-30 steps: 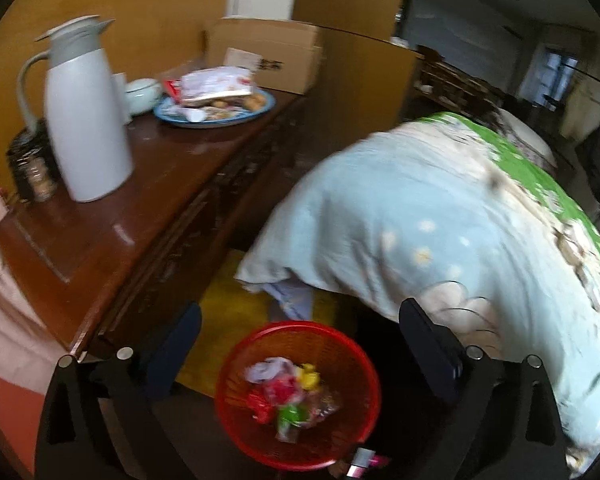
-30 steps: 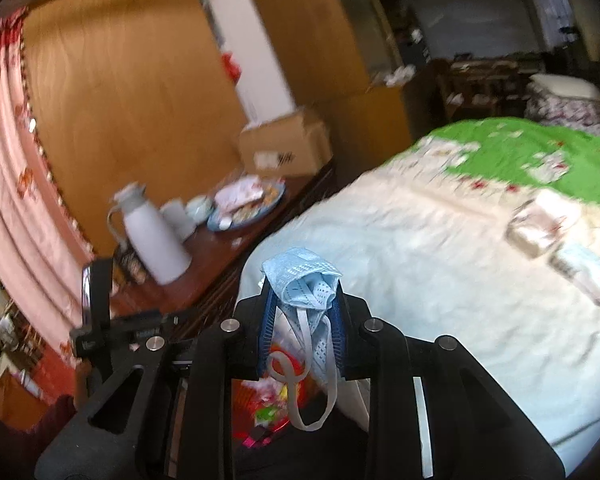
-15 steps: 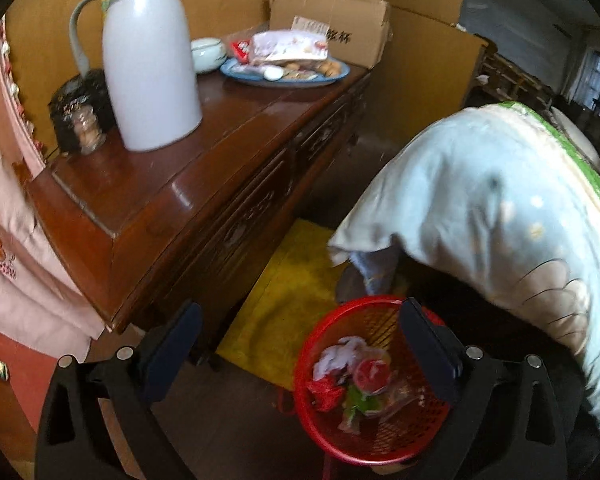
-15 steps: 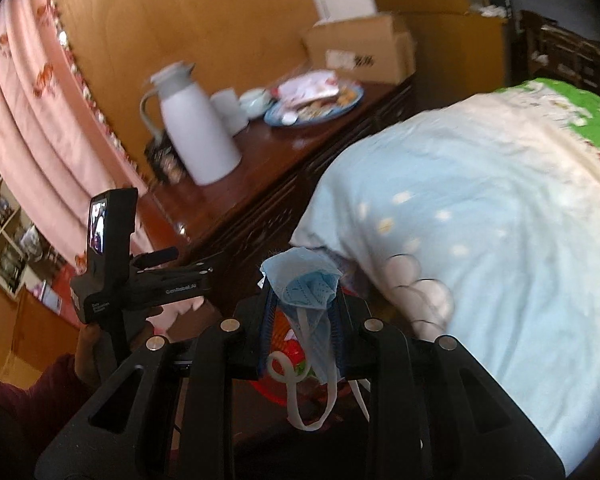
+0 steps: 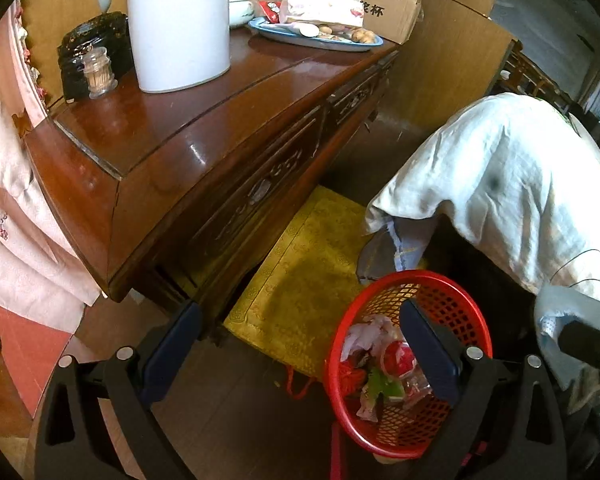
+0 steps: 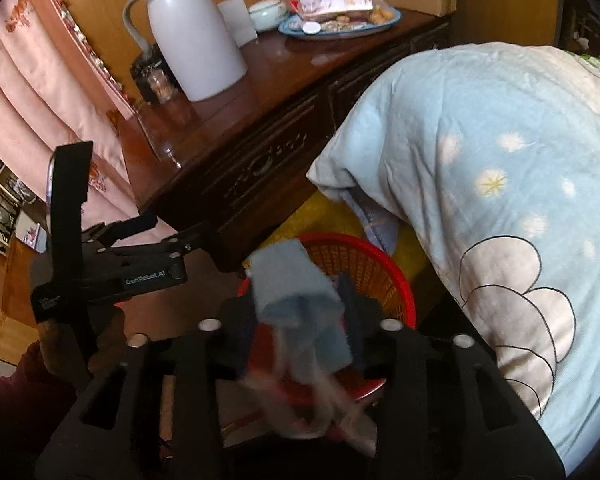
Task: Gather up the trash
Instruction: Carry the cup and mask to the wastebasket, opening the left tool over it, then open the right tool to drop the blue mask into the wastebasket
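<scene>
Face mask [image 6: 296, 300] hangs between my right gripper's [image 6: 300, 320] just-opening jaws above the basket [image 6: 396, 276]; trailing straps may snag. My left gripper [image 5: 300, 344] is wide open, empty.

Right claw [image 6: 300, 320] has just been opening, angled downward.

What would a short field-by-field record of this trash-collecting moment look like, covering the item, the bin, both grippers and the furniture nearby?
item: blue face mask, blurred, between the jaws of the right gripper, which have just been opening
bin: red mesh basket on the floor, already holding wrappers
mask position: over the basket
left gripper: open, empty
beside bin: yellow mat, wooden sideboard, pale blue quilt
on sideboard: white thermos jug, plate of snacks
</scene>
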Action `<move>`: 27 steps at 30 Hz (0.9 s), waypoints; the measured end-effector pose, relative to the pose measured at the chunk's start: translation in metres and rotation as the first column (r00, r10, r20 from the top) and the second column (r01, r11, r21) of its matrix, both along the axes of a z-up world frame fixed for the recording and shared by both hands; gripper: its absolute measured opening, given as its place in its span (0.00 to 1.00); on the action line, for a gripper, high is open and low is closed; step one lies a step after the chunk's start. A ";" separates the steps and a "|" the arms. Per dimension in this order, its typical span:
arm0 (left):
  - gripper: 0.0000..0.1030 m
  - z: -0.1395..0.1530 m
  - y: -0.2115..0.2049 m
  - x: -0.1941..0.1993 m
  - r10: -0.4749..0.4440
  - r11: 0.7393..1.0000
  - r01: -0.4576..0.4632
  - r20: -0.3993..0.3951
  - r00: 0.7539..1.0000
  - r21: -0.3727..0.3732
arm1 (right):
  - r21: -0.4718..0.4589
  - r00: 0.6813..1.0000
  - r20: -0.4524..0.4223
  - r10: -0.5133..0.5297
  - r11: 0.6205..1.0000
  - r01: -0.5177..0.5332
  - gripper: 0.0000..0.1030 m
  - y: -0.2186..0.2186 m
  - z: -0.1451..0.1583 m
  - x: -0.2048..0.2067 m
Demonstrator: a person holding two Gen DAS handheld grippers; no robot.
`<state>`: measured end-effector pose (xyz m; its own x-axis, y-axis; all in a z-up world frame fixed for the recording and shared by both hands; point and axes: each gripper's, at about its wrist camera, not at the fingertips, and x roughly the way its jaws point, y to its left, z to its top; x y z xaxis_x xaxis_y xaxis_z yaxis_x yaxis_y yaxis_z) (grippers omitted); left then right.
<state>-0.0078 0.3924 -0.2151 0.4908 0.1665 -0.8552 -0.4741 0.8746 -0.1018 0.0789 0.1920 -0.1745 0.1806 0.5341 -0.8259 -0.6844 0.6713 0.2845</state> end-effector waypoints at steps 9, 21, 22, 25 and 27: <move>0.94 0.008 -0.019 0.002 -0.036 0.996 0.036 0.007 0.999 0.085 | 0.006 0.999 0.044 -0.006 1.000 0.006 0.48 -0.007 0.008 -0.005; 0.94 0.049 -0.055 0.001 -0.108 0.967 0.091 0.059 0.992 0.237 | 0.091 0.990 0.114 -0.086 0.993 0.075 0.51 -0.044 0.041 -0.011; 0.94 0.053 -0.058 0.001 -0.115 0.964 0.096 0.064 0.991 0.249 | 0.100 0.988 0.123 -0.093 0.992 0.081 0.52 -0.048 0.044 -0.013; 0.94 0.068 -0.075 -0.002 -0.146 0.946 0.115 0.082 0.986 0.303 | 0.128 0.981 0.155 -0.116 0.987 0.096 0.52 -0.063 0.056 -0.020; 0.94 0.079 -0.086 -0.004 -0.165 0.933 0.125 0.093 0.982 0.338 | 0.144 0.976 0.173 -0.129 0.984 0.104 0.53 -0.070 0.063 -0.025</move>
<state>-0.0117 0.3067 -0.1362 0.6248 0.3480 -0.6990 -0.3416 0.9268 0.1560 0.0534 0.1217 -0.1111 0.3880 0.6034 -0.6967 -0.6521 0.7139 0.2552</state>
